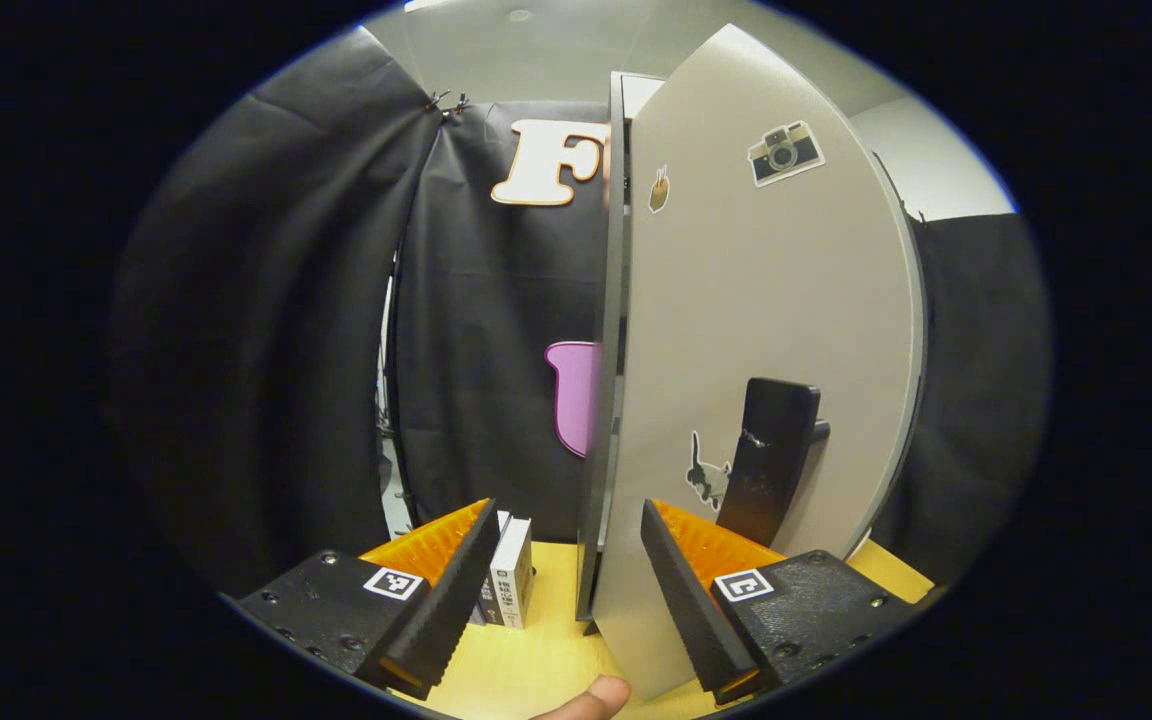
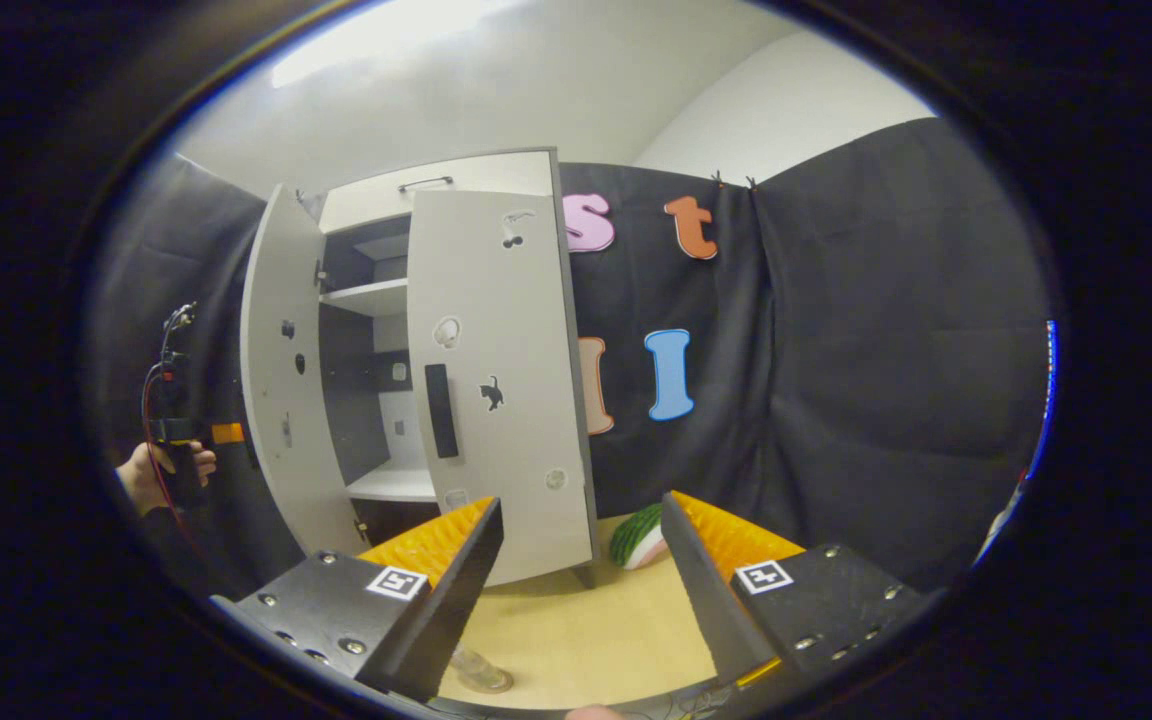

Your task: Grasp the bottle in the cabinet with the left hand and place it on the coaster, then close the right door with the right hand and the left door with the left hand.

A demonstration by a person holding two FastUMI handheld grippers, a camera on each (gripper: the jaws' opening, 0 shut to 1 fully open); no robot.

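The left gripper [image 1: 566,590] hovers with its 2 fingers apart, empty, facing the edge of the cabinet's left door [image 1: 776,330] beside its black handle [image 1: 768,460]. The right gripper [image 2: 581,590] is also spread and empty above the table [image 2: 586,630]. The right door [image 2: 496,380] stands nearly closed. The clear bottle [image 2: 476,668] stands on the table by the right gripper's left finger; I cannot tell whether a coaster lies under it.
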